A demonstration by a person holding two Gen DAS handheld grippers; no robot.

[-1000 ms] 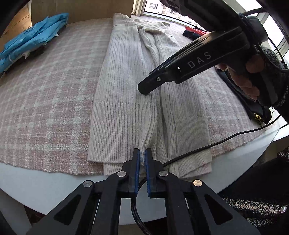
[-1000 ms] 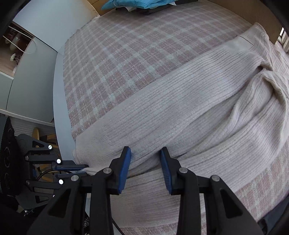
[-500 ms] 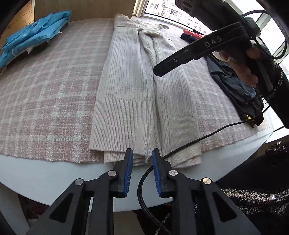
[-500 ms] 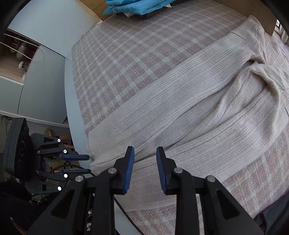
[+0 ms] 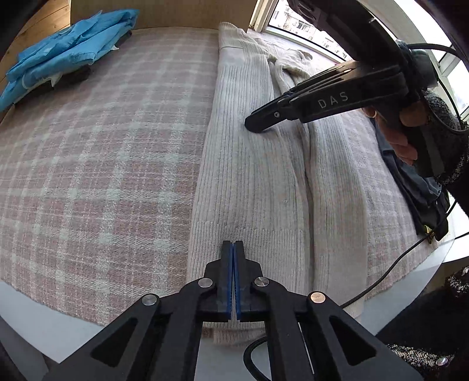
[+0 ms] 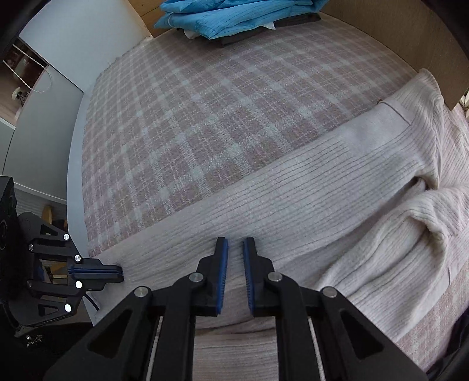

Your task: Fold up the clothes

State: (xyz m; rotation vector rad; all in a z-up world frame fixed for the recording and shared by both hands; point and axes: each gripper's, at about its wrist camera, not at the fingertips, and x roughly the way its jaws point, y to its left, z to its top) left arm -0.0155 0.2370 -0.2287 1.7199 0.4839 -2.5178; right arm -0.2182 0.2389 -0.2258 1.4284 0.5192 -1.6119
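Left wrist view: left tool [image 5: 233,249], blue pads pressed together, nothing visibly pinched between them; tips over the ribbed hem of the sweater [image 5: 258,175]. Sweater: cream rib knit, laid lengthwise on the plaid cloth [image 5: 102,164], sides folded inward, hem at the near edge of the tabletop [image 5: 52,331]. Right tool [image 5: 255,124] enters from the right, tip down on the sweater's middle; its opening cannot be told from this side. Hand [image 5: 401,129] grips its handle. Blue garment [image 5: 67,55], folded, at the far left corner, well apart from the sweater. Dark clothes [image 5: 422,193] at the right edge. Cable [image 5: 390,272] runs across the near right corner.

Right wrist view: right tool [image 6: 235,252], pads slightly spread, holding nothing, over the sweater [image 6: 322,211] body. Left tool [image 6: 112,272] at the left, tips closed at the hem. Blue garment [image 6: 234,14] at the far edge of the cloth [image 6: 205,117]. No containers in either view.
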